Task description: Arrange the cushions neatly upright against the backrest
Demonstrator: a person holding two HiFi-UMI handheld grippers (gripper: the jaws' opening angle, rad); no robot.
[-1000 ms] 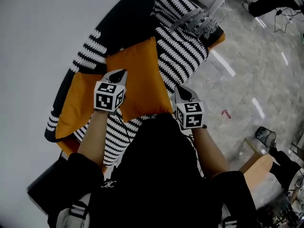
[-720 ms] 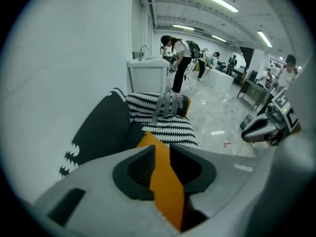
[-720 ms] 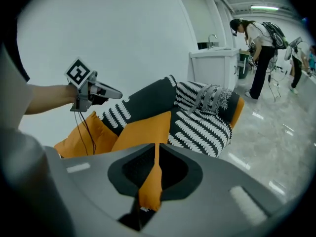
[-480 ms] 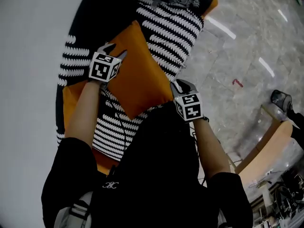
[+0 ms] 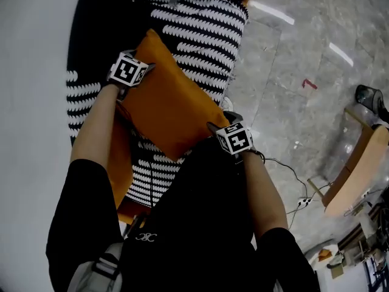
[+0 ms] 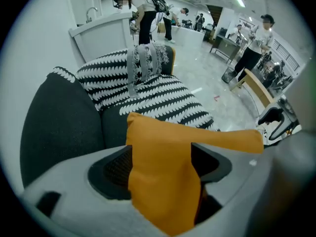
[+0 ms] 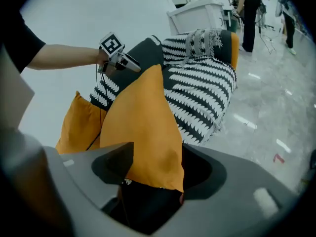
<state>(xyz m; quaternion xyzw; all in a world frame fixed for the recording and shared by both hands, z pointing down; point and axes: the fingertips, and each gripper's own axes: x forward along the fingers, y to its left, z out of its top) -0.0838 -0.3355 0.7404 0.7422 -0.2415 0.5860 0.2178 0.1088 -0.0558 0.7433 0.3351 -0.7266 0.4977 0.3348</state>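
An orange cushion [image 5: 173, 117] lies tilted on the black-and-white patterned sofa [image 5: 200, 29], its far edge toward the dark backrest [image 5: 91, 35]. My left gripper [image 5: 144, 67] is at the cushion's far corner. In the left gripper view the jaws are opening, and the orange corner [image 6: 163, 181] still sits between them at the left gripper [image 6: 162, 158]. My right gripper [image 5: 214, 126] is at the near corner. Its jaws are opening too, with the cushion's tip [image 7: 148, 147] hanging loosely between them at the right gripper [image 7: 154, 166]. A second orange cushion [image 5: 121, 160] leans behind the first cushion.
A grey patterned cushion [image 6: 145, 65] stands at the sofa's far end. A white wall [image 5: 30, 102] runs behind the backrest. A marble floor [image 5: 292, 53] lies to the right, with a cable [image 5: 285, 169] and a wooden chair [image 5: 355, 172]. People stand in the background [image 6: 259, 38].
The left gripper has moved with the cushion's far corner up toward the backrest. The right gripper has stayed at the near corner. The head view has swung along the sofa.
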